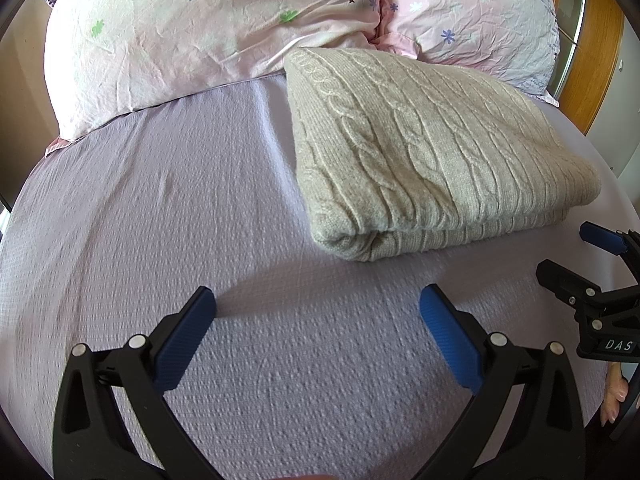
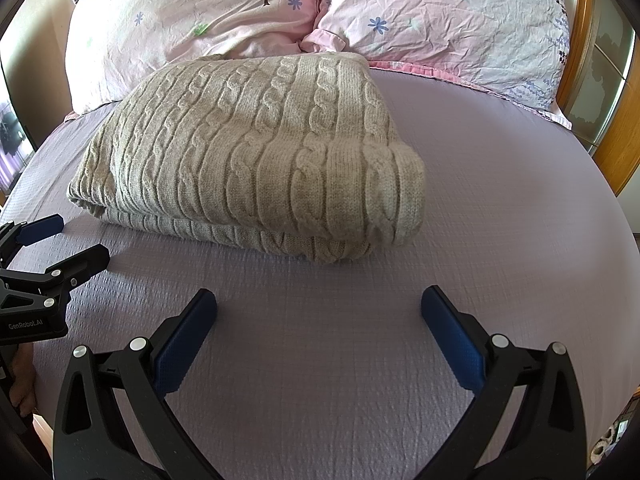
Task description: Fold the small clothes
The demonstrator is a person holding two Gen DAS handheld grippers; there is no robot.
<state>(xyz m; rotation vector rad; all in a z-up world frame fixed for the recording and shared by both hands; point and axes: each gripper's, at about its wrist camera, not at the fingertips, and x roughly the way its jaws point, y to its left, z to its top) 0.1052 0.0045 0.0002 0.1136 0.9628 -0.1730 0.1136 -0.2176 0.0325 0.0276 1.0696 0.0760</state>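
A beige cable-knit sweater (image 1: 424, 152) lies folded into a thick rectangle on the lilac bed sheet (image 1: 180, 208), its far edge against the pillows. It also shows in the right wrist view (image 2: 256, 152). My left gripper (image 1: 318, 300) is open and empty, over bare sheet in front of the sweater's near-left corner. My right gripper (image 2: 319, 300) is open and empty, a little in front of the sweater's near edge. Each gripper shows at the edge of the other's view: the right one (image 1: 580, 256) and the left one (image 2: 66, 240), both with jaws apart.
Two pink flowered pillows (image 1: 208, 36) (image 2: 448, 20) lie along the head of the bed behind the sweater. A wooden headboard or frame (image 1: 592, 48) stands at the far right. Bare sheet (image 2: 500, 200) lies to the right of the sweater.
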